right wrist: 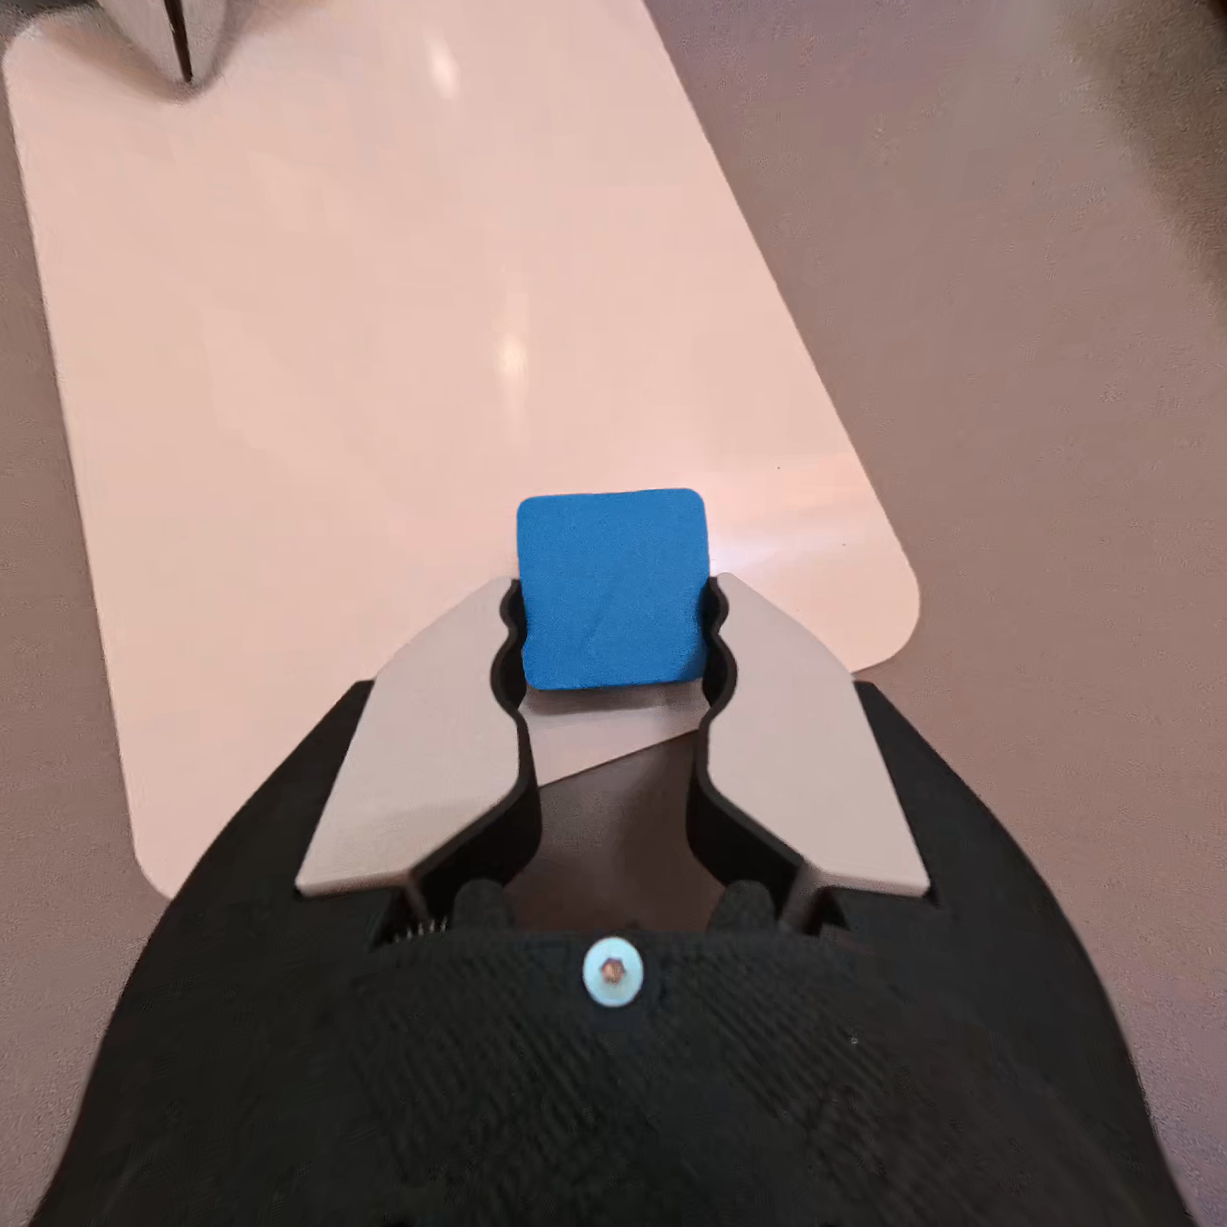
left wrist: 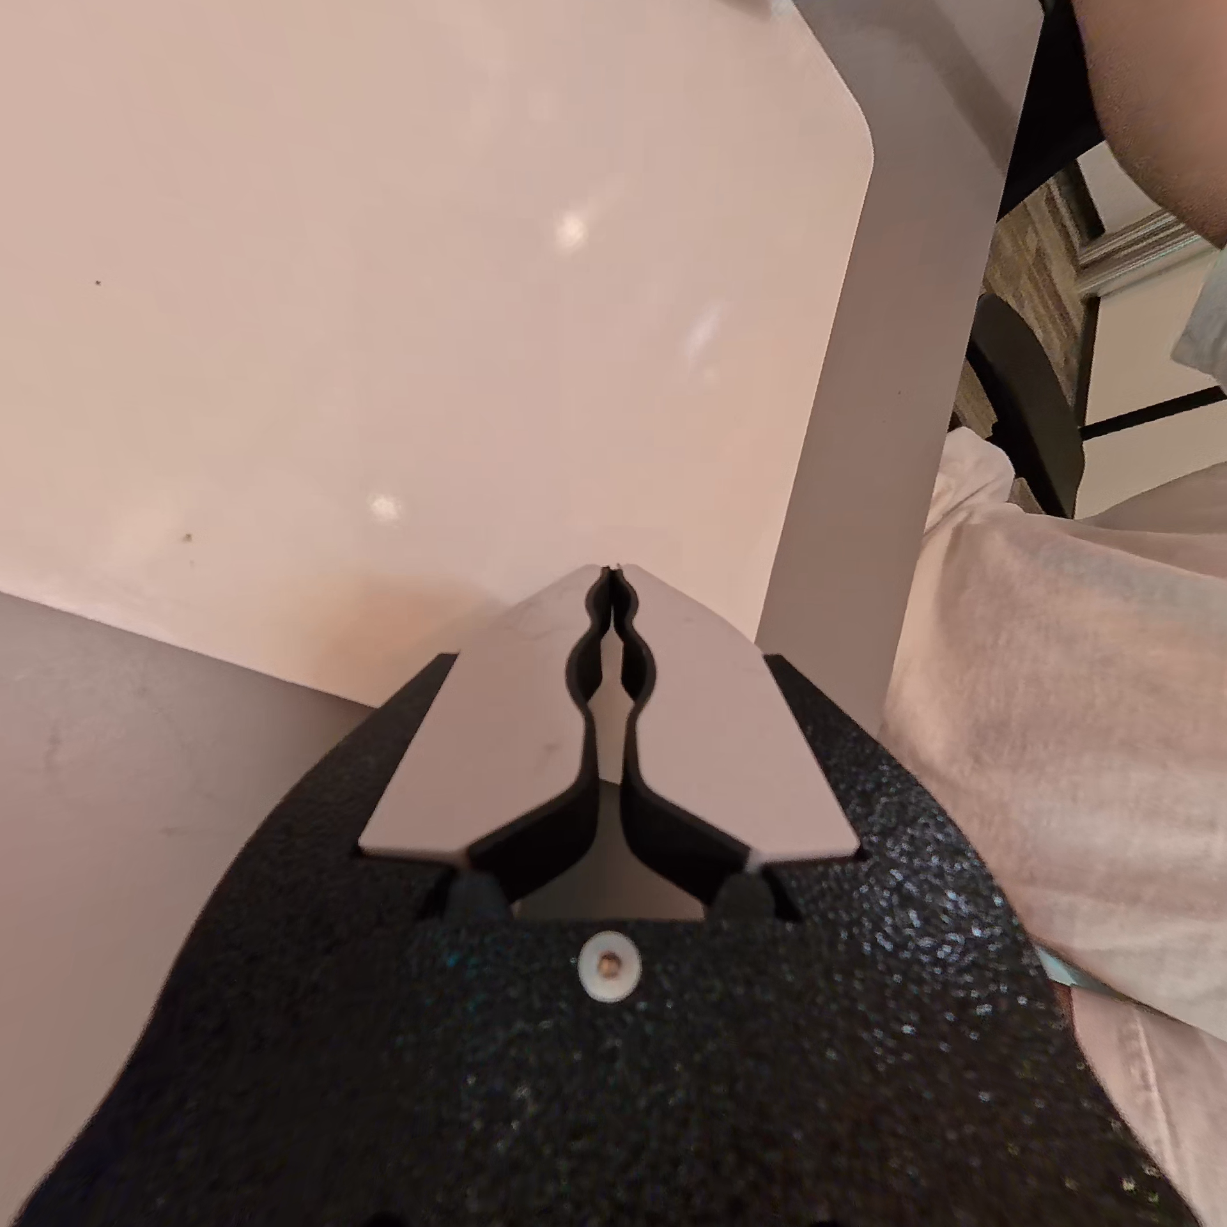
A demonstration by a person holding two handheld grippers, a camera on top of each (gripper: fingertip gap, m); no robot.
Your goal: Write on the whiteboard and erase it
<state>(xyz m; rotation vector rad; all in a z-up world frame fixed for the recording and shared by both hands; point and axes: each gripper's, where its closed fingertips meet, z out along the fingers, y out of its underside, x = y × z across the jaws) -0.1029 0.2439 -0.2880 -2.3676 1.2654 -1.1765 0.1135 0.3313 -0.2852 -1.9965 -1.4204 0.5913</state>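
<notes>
Progress: the whiteboard shows no marks in either view, only a few tiny specks, so I judge the wiping mostly or fully done; whether writing ever took place cannot be told from this. No marker is in view.
What is left: probably only setting the eraser down off the whiteboard, if no stray marks lie out of view.
Right gripper: clamped on the blue eraser, its jaws at a middling spread, one finger on each side of the block.
Eraser place: over the near corner of the whiteboard, its blue face turned up toward the camera; whether its underside touches the whiteboard is hidden.
Right pose: angled down and forward over the whiteboard's near edge, fingers pointing along its length.
Left gripper: fingers pressed together at the tips, holding nothing.
Left pose: low at a near edge of the whiteboard, tips over or on that edge; contact cannot be told.
Beside the whiteboard: the grey bench on all sides, and a sleeve in pale cloth lying along the whiteboard's right side in the left view.
Far end: the other gripper's tip shows blurred at the whiteboard's far corner in the right view.
</notes>
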